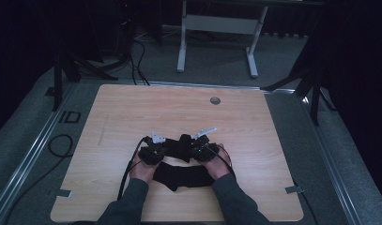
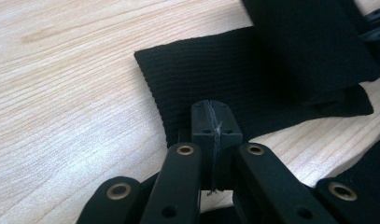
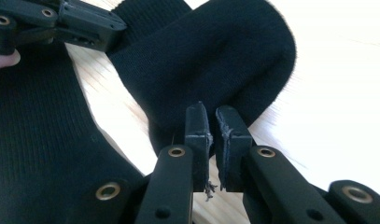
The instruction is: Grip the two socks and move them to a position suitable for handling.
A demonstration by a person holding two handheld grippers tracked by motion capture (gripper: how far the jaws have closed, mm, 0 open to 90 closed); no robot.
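Both grippers pinching one black ribbed knit sock (image 1: 181,161)

It lay near the wooden table's (image 1: 132,112) front edge; left gripper (image 2: 211,119) clamped its edge, right gripper (image 3: 212,122) nipped its rounded fold, jaws narrow.

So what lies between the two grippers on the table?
In the high view, a raised fold of black sock spans the gap between left gripper and right gripper.
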